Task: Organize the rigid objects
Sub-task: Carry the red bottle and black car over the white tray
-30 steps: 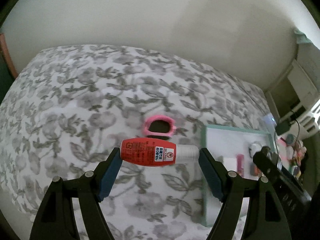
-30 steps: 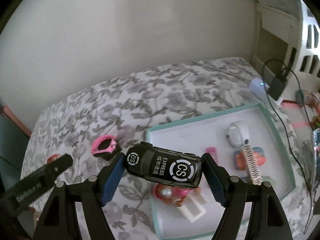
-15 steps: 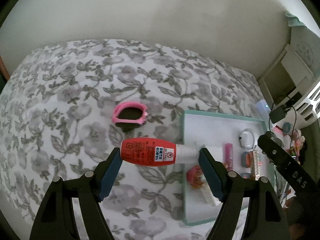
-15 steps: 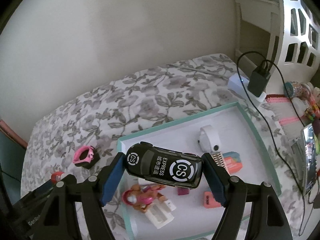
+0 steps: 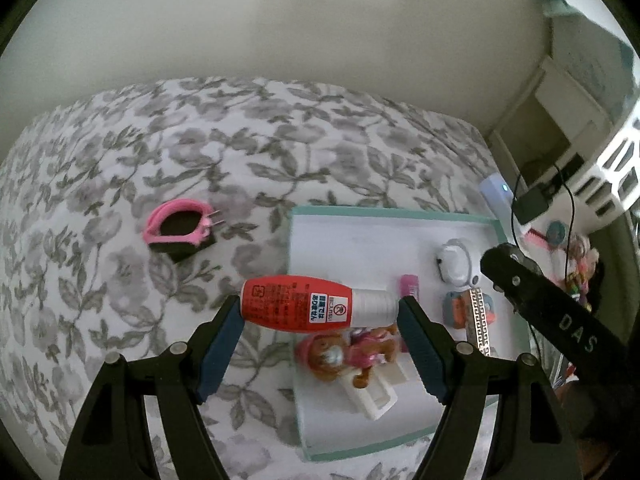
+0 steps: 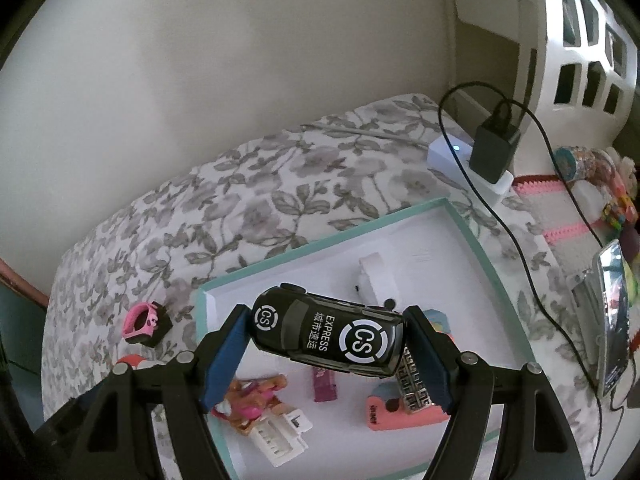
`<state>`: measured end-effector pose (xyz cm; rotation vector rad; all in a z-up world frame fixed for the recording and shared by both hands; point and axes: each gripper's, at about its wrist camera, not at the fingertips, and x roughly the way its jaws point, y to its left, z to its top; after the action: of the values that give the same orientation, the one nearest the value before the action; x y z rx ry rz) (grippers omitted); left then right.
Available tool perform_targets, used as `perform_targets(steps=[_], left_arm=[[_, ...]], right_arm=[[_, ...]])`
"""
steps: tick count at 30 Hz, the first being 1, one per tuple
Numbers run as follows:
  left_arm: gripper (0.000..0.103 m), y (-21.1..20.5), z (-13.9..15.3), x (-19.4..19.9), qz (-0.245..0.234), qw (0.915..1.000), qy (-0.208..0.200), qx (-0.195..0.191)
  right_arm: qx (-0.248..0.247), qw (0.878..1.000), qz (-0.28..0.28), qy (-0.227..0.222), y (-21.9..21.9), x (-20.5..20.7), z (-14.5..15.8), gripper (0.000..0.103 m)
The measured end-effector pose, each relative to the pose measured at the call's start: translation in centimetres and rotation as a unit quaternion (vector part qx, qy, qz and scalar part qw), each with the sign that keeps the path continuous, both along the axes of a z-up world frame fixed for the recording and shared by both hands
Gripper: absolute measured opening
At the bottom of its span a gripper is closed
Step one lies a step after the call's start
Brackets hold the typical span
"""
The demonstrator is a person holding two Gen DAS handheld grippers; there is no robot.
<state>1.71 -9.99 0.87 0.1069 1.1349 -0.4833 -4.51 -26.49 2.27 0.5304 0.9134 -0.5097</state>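
My left gripper (image 5: 320, 316) is shut on a red bottle with a white cap (image 5: 312, 308), held above the left rim of the teal-edged white tray (image 5: 360, 212). My right gripper (image 6: 326, 344) is shut on a black toy car marked CS EXPRESS (image 6: 328, 332), held above the same tray (image 6: 320, 244). The tray holds a pink doll figure (image 5: 344, 356), a white block (image 6: 280, 436), a pink stick (image 6: 324, 384), a white round gadget (image 5: 454, 260) and an orange item with a patterned strip (image 6: 404, 400). A pink ring on a black block (image 5: 180, 228) lies on the bedspread left of the tray.
The floral bedspread (image 5: 120, 160) covers the surface up to the wall. A white power strip with a black charger and cable (image 6: 492, 152) sits beyond the tray's far right corner. A phone on a stand (image 6: 612, 320) and colourful clutter (image 6: 600, 168) are at the right.
Both grippers have moved to the right, over the tray, each still holding its object. The pink ring has shifted left in both views.
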Motion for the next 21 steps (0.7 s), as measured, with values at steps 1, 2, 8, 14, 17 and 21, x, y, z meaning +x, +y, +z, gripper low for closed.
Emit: perform_targets(steps=[1, 2, 8, 14, 17, 21], left_arm=[[0.079, -0.5, -0.1, -0.1, -0.005, 1.0, -0.001, 0.002], [0.079, -1.0, -0.1, -0.3, -0.01, 0.9999, -0.001, 0.002], [0.079, -3.4, -0.7, -1.2, -0.037, 0.9993, 0.0, -0.002], [0.079, -5.3, -1.2, -1.9, -0.059, 0.9982, -0.012, 0.001], [0.079, -6.1, -1.6, -2.1, -0.068, 0.9976, -0.013, -0.001], [0.079, -6.7, -1.8, -2.4, -0.079, 0.9967, -0.018, 0.001]], right_arm=[[0.001, 1.0, -0.003, 0.001, -0.3, -0.1, -0.1, 0.079], [0.002, 1.0, -0.007, 0.003, -0.7, -0.3, -0.2, 0.079], [0.009, 0.999, -0.029, 0.011, -2.7, -1.1, -0.9, 0.079], [0.018, 0.998, -0.051, 0.017, -4.5, -2.1, -1.5, 0.079], [0.02, 0.998, -0.06, 0.019, -5.3, -2.4, -1.7, 0.079], [0.023, 0.997, -0.07, 0.024, -6.0, -2.8, -2.1, 0.079]])
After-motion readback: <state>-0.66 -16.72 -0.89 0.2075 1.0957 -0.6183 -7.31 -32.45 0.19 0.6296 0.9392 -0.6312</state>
